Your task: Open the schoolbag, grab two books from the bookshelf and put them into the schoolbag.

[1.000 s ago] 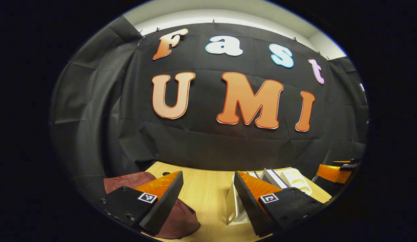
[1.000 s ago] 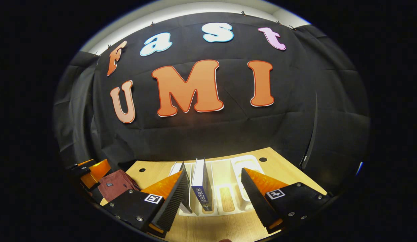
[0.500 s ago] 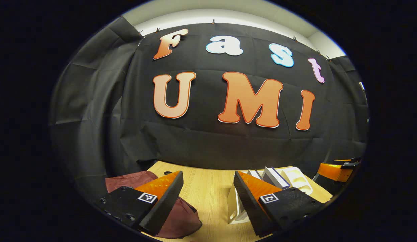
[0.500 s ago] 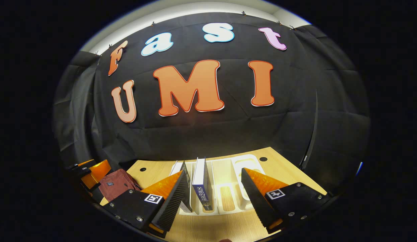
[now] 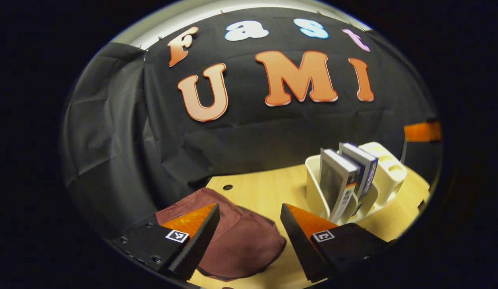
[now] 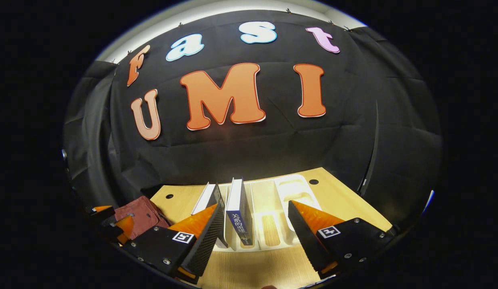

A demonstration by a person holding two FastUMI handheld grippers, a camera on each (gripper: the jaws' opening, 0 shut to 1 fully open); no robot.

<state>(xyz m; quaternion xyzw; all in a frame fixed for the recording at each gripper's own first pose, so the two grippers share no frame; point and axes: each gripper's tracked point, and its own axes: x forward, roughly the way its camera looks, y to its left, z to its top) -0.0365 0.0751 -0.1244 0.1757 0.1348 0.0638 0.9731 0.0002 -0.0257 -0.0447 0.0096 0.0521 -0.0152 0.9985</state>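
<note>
On the wooden table (image 5: 265, 192), schoolbag (image 5: 241, 237) below left gripper (image 5: 249, 224) fingers spread apart, right gripper (image 6: 255, 228) fingers apart before books (image 6: 237, 208).

Maroon schoolbag (image 5: 241, 241) lies closed; two books (image 5: 347, 176) upright in white bookshelf (image 5: 387, 172).

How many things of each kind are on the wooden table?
Dark red cloth schoolbag: 1
Upright books with white and blue covers: 2
White plastic bookshelf rack: 1
Total: 4 things on the light wooden table.
</note>
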